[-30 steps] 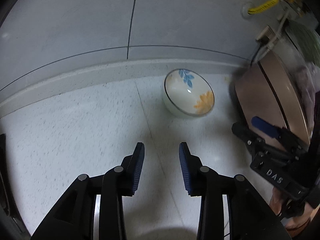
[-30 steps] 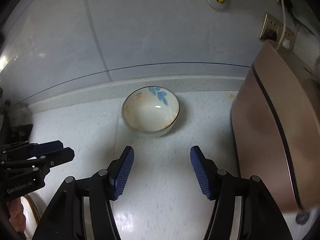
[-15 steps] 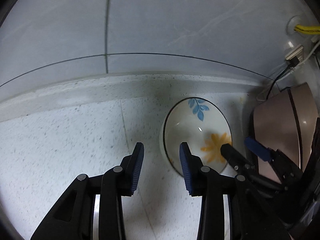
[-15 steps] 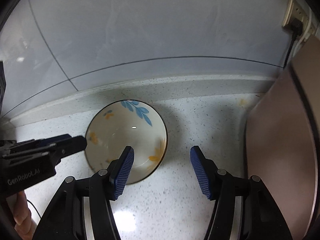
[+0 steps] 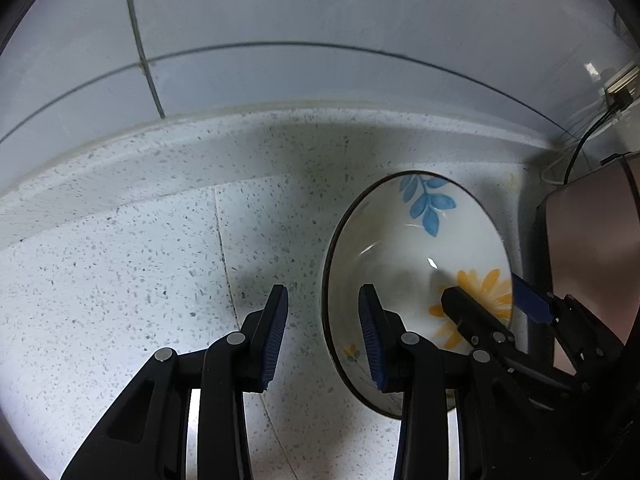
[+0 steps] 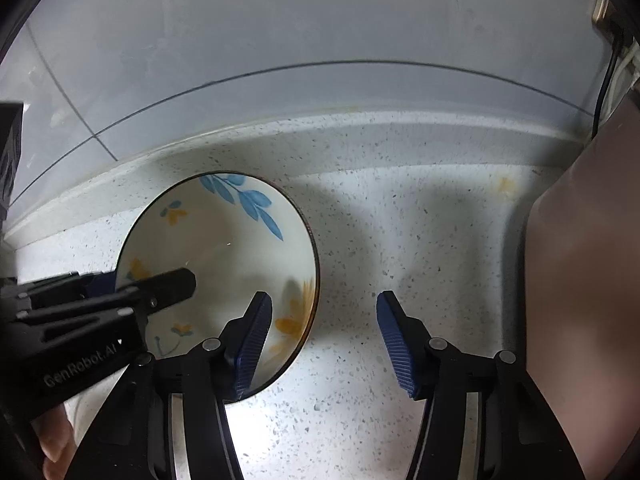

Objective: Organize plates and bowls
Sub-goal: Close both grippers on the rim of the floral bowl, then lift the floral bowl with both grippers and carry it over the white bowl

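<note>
A white bowl [image 5: 404, 252] with blue leaves and orange flowers stands on the speckled counter near the back wall; it also shows in the right wrist view [image 6: 224, 248]. My left gripper [image 5: 323, 332] is open, with the bowl's left rim between its fingers. My right gripper [image 6: 324, 338] is open, with the bowl's right rim between its fingers. Each gripper shows in the other's view, the right gripper [image 5: 496, 304] and the left gripper [image 6: 136, 284]. Neither one is closed on the rim.
A brown appliance [image 5: 596, 248] stands right of the bowl, also in the right wrist view [image 6: 588, 280]. A wall socket with a black cable [image 5: 618, 94] is at the back right. A grey tiled wall [image 6: 320, 32] rises behind the counter.
Both grippers have moved forward and down to the bowl. Each now has a side of the rim between its open fingers. The bowl has not moved.
</note>
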`<action>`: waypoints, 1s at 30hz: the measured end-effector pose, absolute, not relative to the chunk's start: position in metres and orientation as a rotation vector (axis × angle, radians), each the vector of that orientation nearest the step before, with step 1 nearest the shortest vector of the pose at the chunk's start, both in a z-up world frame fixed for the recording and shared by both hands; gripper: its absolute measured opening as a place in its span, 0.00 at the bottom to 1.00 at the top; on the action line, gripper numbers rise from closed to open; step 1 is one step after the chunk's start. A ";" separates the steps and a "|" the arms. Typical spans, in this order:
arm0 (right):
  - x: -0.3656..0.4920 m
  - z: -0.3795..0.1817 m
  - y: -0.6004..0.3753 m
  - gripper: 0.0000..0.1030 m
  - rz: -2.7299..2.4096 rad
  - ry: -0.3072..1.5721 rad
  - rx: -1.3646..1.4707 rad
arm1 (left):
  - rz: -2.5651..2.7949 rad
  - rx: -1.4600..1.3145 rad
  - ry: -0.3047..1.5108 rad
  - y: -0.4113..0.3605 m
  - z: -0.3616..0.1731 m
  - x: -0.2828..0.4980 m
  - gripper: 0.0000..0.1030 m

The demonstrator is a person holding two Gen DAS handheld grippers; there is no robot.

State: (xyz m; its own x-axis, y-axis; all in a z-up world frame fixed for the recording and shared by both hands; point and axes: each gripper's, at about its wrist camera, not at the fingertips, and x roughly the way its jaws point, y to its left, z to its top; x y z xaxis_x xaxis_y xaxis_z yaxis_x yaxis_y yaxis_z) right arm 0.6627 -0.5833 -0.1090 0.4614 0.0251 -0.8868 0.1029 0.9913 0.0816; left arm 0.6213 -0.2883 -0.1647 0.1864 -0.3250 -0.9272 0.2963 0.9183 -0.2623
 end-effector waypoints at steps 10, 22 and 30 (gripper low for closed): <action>0.673 -0.127 -0.587 0.19 0.004 1.117 0.199 | -0.487 -0.047 1.342 -0.298 -0.172 0.623 0.10; 0.650 -0.129 -0.573 0.14 0.013 1.161 0.193 | -0.473 -0.080 1.398 -0.281 -0.172 0.594 0.09; 0.615 -0.131 -0.557 0.12 0.036 1.204 0.204 | -0.459 -0.091 1.450 -0.262 -0.173 0.554 0.09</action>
